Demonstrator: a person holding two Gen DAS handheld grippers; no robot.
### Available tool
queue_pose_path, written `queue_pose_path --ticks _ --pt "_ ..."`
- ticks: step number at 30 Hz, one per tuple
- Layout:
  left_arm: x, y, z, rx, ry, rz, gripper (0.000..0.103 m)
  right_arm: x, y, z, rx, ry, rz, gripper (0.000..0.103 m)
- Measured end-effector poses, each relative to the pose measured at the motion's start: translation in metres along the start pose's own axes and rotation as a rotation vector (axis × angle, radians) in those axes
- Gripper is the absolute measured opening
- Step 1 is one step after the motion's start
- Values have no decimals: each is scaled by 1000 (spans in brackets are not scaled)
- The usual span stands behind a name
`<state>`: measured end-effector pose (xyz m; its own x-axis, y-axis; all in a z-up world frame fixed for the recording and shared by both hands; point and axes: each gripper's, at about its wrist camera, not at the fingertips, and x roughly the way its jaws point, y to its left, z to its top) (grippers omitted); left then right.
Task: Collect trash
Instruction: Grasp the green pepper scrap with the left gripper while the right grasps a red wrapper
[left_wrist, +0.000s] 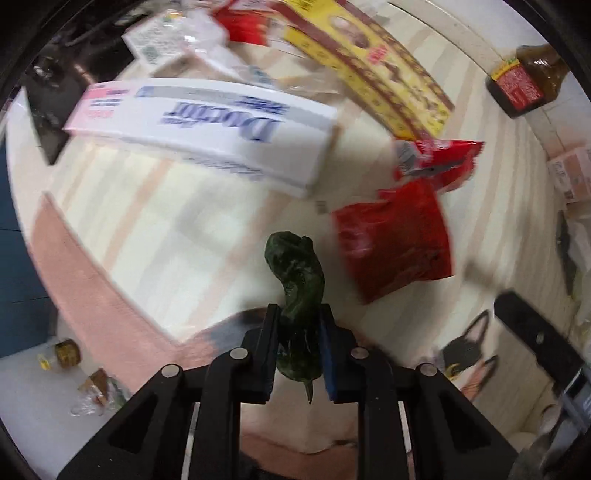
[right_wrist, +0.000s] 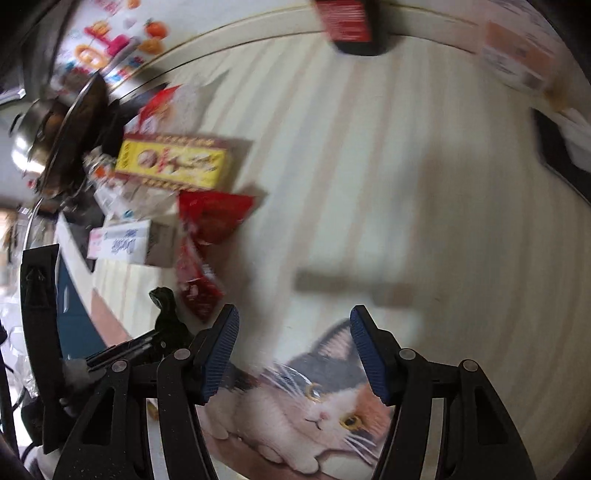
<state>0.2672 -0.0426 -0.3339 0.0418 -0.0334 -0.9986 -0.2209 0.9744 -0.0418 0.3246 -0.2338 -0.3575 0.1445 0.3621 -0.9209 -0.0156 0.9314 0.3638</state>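
Both tools hang over a round worktop (left_wrist: 122, 221) covered in a cream, pale-striped cloth with a calico cat printed on it: the left hand-held gripper (left_wrist: 298, 325) has its black fingers pinched on a dark green, wrinkled, limp pepper-like scrap (left_wrist: 295, 266), whose upper end sticks out beyond the fingertips, while the right hand-held gripper (right_wrist: 294, 325) stands with its blue-padded jaws spread and nothing between them, the printed cat (right_wrist: 317, 402) lying just under them. Beyond the left hand-held gripper, well ahead of its tips and toward its left, lies a long white cardboard box with blue lettering and a pink end (left_wrist: 207, 129). Farther ahead and to the right lies a flat yellow-and-maroon patterned carton (left_wrist: 373, 62). Just ahead and right of the pinched scrap lies a crumpled red plastic wrapper (left_wrist: 395, 240), with a second torn red packet (left_wrist: 439, 162) touching its far edge. At the worktop's far right rim stands a dark glass bottle with a red label (left_wrist: 524, 81). Motion blur smears the smaller litter at the far edge.
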Motion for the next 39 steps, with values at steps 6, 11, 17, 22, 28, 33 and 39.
queue_pose_path --ticks 6,11,17,22,28,33,39 --pt "-18 46 -14 -75 -48 89 14 29 49 15 -162 32 87 68" --pt "-20 70 -17 -139 -50 116 14 56 82 21 -230 68 107 55" --pt "-18 72 -13 -167 -85 131 14 48 115 7 -358 -5 49 5" --pt "-30 96 -15 -199 -116 126 13 23 131 -5 -398 -84 23 3" --pt "-57 120 -28 -250 -169 114 13 -13 151 -14 -429 -146 23 3" --pt "-83 158 -49 -306 -216 96 13 -36 179 -31 -461 -179 52 3" --pt "-103 211 -82 -414 -267 91 13 -38 237 -67 -539 -172 95 3"
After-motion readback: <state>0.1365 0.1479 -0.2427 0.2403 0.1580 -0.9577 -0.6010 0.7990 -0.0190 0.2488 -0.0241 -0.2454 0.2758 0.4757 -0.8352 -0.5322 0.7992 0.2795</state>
